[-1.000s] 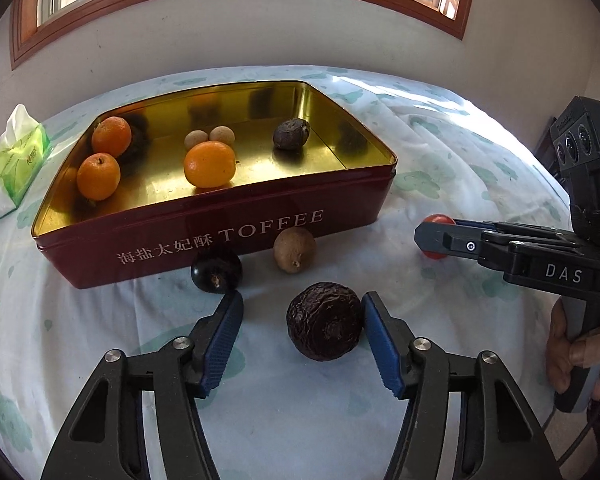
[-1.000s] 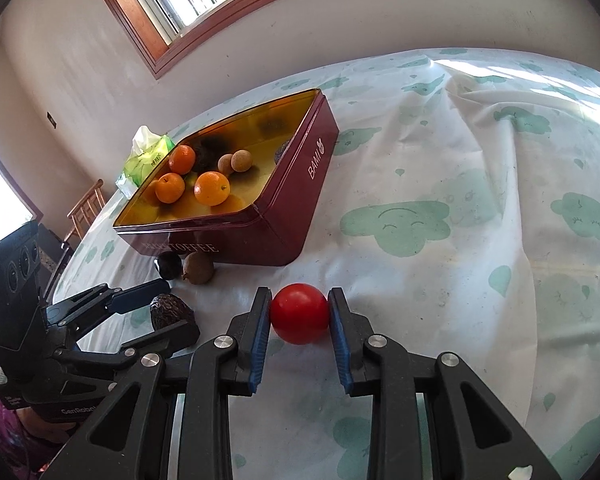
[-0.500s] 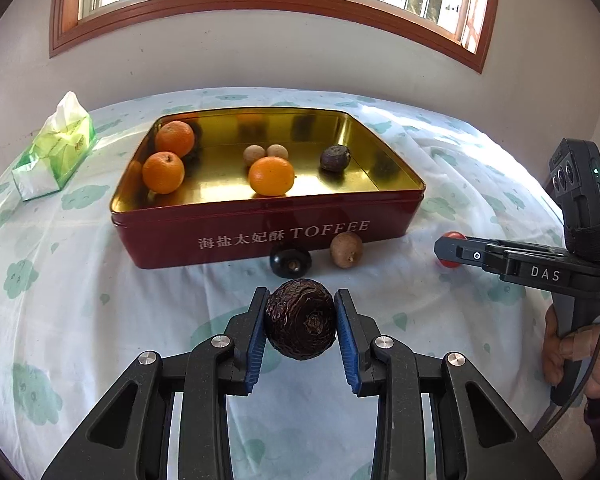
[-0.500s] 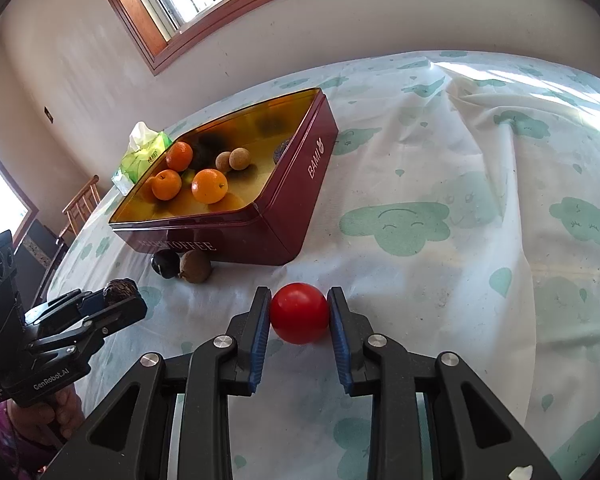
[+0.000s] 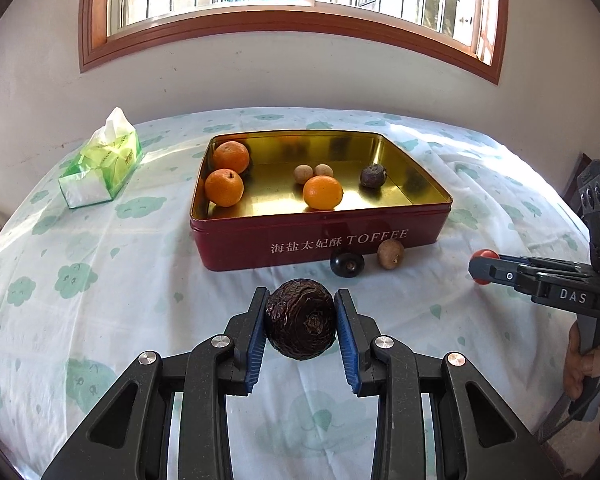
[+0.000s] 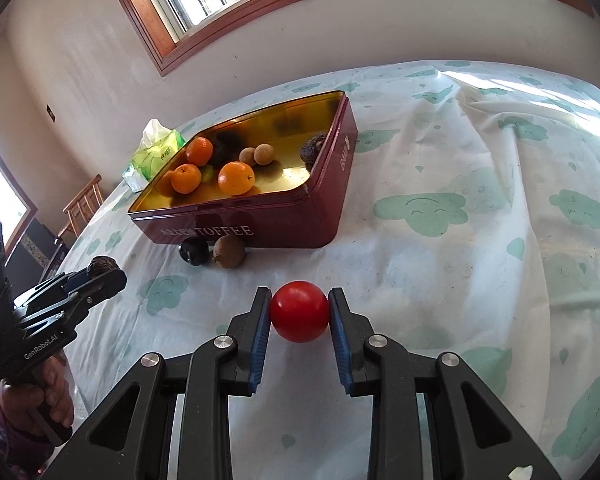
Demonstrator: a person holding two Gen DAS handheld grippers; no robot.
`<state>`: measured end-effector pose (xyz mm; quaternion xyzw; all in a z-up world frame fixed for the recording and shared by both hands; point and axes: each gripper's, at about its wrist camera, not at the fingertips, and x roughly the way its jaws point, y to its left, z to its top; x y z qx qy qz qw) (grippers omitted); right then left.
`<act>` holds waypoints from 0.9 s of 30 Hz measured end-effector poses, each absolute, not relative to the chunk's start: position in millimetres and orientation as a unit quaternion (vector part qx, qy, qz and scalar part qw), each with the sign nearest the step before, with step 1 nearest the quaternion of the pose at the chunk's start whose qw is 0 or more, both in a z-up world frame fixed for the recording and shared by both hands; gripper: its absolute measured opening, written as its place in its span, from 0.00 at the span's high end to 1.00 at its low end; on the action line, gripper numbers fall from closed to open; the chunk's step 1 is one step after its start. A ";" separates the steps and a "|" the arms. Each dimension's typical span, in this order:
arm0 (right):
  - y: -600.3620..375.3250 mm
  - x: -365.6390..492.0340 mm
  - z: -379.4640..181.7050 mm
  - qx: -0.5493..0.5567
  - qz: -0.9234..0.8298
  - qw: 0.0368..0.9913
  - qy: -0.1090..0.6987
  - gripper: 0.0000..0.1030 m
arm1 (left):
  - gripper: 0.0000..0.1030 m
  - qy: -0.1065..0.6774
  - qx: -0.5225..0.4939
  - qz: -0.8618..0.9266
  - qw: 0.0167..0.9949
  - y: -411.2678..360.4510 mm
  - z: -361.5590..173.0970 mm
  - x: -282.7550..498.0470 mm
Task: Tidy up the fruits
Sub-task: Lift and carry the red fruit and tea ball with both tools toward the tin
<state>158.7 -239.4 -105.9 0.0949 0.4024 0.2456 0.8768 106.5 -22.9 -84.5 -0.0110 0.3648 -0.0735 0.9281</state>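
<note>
While each tool grips a fruit — left tool (image 5: 300, 326) clamping the wrinkled dark fruit (image 5: 300, 324), right tool (image 6: 299, 312) the red fruit (image 6: 299, 311) — the tin (image 5: 320, 240) waits ahead, likely their destination.

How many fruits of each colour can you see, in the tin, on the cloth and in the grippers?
Orange: 3
Light brown: 3
Dark and wrinkly: 2
Shiny black: 1
Red: 1
Total: 10
</note>
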 end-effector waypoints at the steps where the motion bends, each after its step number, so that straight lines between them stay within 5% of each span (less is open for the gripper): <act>1: -237.0 154.6 -101.5 0.094 0.250 0.878 0.398 0.74 | 0.67 0.364 -0.012 -0.073 0.928 -21.5 -84.3 105.9; 27: -199.3 110.3 -41.7 0.070 0.308 0.885 0.343 0.73 | 0.67 0.344 0.003 -0.046 0.938 -7.2 -67.9 98.8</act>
